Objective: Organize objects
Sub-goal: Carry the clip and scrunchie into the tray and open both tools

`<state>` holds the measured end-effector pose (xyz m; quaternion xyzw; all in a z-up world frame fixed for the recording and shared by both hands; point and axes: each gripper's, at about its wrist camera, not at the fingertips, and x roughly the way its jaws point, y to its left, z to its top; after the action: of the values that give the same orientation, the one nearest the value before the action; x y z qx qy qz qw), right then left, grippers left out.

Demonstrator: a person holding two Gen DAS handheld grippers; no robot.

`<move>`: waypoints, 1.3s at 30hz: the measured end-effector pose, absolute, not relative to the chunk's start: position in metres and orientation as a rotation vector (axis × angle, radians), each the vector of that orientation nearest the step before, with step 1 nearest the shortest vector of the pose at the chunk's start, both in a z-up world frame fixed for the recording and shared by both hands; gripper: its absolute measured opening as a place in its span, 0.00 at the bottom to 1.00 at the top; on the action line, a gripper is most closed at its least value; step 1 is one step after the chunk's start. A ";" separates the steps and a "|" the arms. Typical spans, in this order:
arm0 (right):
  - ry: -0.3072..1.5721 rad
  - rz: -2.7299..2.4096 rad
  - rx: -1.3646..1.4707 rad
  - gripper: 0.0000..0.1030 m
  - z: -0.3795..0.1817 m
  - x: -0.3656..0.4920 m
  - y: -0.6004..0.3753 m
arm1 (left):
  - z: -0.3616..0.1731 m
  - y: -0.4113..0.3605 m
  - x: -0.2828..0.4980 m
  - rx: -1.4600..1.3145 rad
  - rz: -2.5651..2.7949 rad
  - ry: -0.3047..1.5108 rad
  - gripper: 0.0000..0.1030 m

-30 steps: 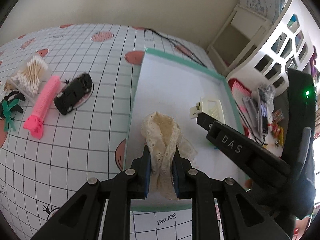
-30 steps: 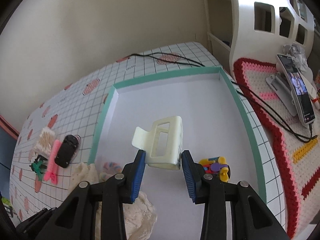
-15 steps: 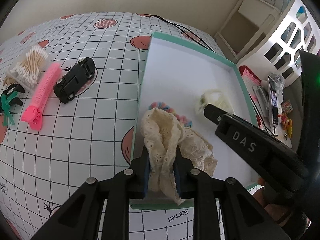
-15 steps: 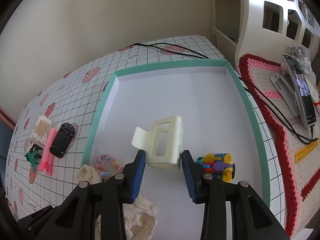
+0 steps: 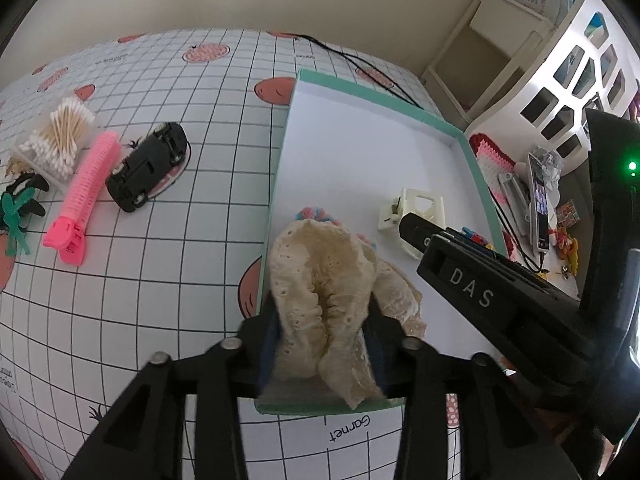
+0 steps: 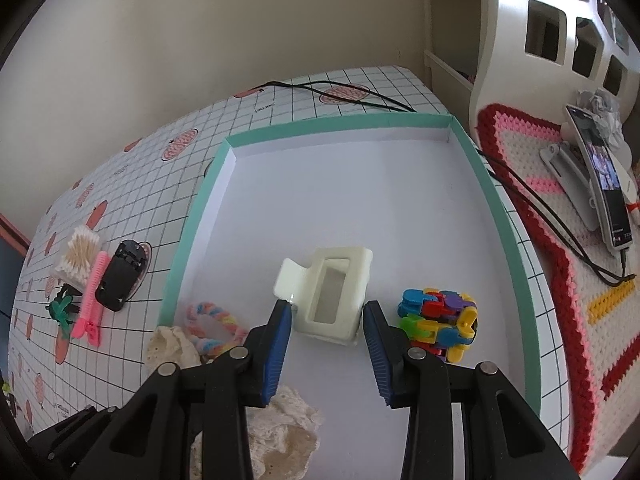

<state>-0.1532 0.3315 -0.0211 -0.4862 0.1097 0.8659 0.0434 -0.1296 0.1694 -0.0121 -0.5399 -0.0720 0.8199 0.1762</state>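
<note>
Lace scrunchie (image 5: 324,296) soft, light; my left gripper (image 5: 324,340) clamps its bunched middle above tray (image 5: 280,184) near edge. Right gripper (image 6: 325,320) spread around rigid claw clip (image 6: 332,296), ungripped.

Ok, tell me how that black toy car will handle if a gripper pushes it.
The toy car looks like rigid plastic, so it should hold its shape. It appears to lie upside down, wheels up, beside the pink clip; a push would probably slide it on the tablecloth rather than roll it. It is likely light, so a nudge may spin it.
</note>
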 end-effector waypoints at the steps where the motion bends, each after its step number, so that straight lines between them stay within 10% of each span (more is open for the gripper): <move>1: 0.337 2.652 -1.480 0.40 -0.020 -0.153 0.332 | -0.011 0.169 -0.129 -1.524 2.322 -0.208 0.42; 28: 0.412 2.713 -1.338 0.40 -0.001 -0.145 0.338 | 0.008 0.131 -0.138 -1.425 2.451 -0.451 0.59; 39: 0.373 2.725 -1.317 0.70 -0.001 -0.143 0.336 | 0.004 0.116 -0.141 -1.438 2.536 -0.462 0.84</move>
<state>-0.1430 0.3358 -0.0009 -0.4313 0.1221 0.8927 0.0461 -0.1412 0.1163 0.0044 -0.4850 -0.1560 0.8553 0.0949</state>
